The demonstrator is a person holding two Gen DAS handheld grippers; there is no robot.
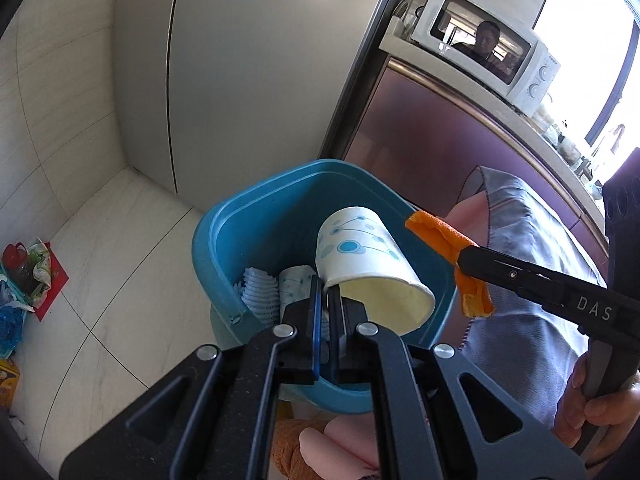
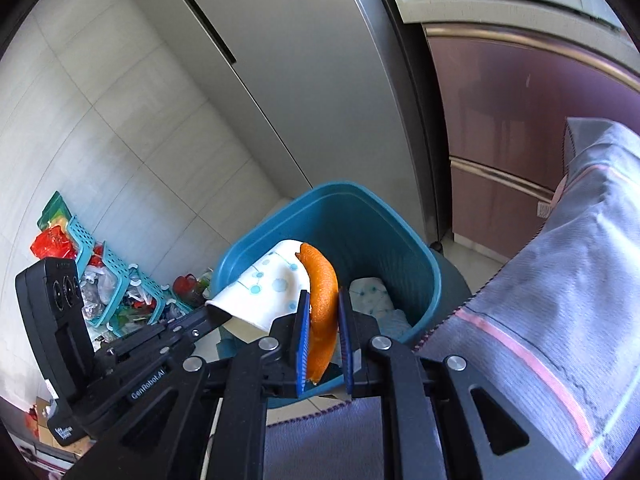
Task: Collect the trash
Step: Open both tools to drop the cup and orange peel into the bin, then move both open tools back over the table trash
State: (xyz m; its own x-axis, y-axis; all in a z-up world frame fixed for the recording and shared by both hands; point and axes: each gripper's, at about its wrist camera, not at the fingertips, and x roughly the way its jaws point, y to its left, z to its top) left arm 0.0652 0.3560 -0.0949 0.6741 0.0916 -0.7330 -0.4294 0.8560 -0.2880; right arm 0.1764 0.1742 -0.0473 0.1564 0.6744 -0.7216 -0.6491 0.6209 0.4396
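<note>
Kitchen corner: pale tiled floor (image 1: 100,300), tall grey fridge (image 1: 240,80), maroon cabinet fronts (image 1: 440,128) with a white microwave (image 1: 492,52) on the counter above.

Left wrist view: blue waste bin (image 1: 224,248) stands on the floor, open-topped. Left gripper (image 1: 328,292) has its jaws drawn nearly together, pinching the rim of a paper cup (image 1: 360,244), white with blue dots, tilted on its side over the bin's mouth. Inside the bin: a blue-white mesh wrapper (image 1: 260,292) and another patterned cup (image 1: 294,284). Right gripper (image 1: 456,248) enters from the right, clamped on an orange peel (image 1: 440,236) above the bin's right rim. A hand (image 1: 592,400) grips its handle. Grey-blue cloth (image 1: 532,264) behind it.

Right wrist view: right gripper (image 2: 324,312) narrow, blue pads (image 2: 302,332) squeezing the orange peel (image 2: 320,292), which stands upright between them over the bin (image 2: 360,224). Paper cup (image 2: 264,288) just left, touching the peel, held by the left gripper (image 2: 216,312). Teal baskets (image 2: 116,272) of clutter on the floor at left.
</note>
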